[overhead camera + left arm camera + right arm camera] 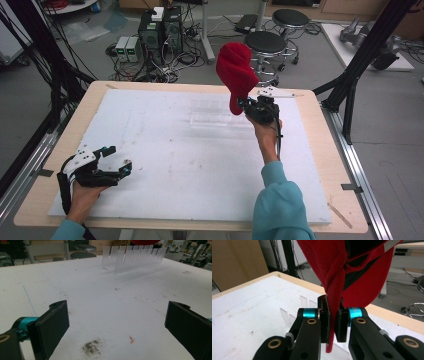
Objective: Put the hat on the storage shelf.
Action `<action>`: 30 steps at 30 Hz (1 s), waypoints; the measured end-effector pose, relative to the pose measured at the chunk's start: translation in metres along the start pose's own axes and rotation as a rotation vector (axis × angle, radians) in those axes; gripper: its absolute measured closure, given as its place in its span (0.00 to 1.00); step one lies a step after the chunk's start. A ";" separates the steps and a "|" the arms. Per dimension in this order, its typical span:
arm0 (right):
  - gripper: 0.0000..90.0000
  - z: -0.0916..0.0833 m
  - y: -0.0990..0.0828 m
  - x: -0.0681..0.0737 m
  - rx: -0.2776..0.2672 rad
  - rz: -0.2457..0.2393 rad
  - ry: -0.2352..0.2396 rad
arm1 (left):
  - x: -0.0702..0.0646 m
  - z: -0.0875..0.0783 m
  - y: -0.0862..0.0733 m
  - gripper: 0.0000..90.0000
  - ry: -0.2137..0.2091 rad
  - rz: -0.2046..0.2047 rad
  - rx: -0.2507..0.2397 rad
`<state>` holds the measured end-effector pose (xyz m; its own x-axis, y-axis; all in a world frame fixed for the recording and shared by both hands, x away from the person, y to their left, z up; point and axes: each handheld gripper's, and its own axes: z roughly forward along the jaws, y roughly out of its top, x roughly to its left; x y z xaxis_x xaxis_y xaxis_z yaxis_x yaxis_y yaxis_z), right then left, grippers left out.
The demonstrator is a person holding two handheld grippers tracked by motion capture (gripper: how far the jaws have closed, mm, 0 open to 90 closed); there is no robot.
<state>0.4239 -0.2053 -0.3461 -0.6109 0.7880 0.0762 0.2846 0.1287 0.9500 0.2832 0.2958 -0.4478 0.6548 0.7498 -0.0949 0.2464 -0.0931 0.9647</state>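
A red cap (235, 74) hangs in the air over the far right of the table, and my right gripper (245, 104) is shut on its lower edge. In the right gripper view the red cap (342, 267) rises from between the two black pads (325, 320), which pinch a fold of its fabric. A clear slotted rack (215, 119) stands on the white board just left of that gripper; the left gripper view has the rack (133, 258) far ahead. My left gripper (117, 159) rests low at the near left, open, with nothing between its jaws.
The white foam board (165, 165) covers the wooden table (320, 130). Black frame posts (360, 60) stand at the right and left sides. Stools (265, 45) and computer boxes (160, 30) sit on the floor beyond the far edge.
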 end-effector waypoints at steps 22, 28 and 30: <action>0.95 0.020 -0.014 -0.007 0.065 0.038 -0.003 | 0.001 -0.002 -0.002 0.07 0.010 -0.018 -0.027; 0.94 0.023 -0.018 -0.009 0.076 0.052 -0.001 | 0.001 -0.002 -0.002 0.07 0.010 -0.018 -0.027; 0.94 0.024 -0.019 -0.010 0.081 0.057 -0.001 | 0.001 -0.002 -0.002 0.07 0.010 -0.019 -0.027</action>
<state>0.4425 -0.2014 -0.3718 -0.5916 0.7959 0.1288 0.3776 0.1323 0.9165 0.2821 0.2984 -0.4490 0.6429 0.7579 -0.1107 0.2392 -0.0613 0.9690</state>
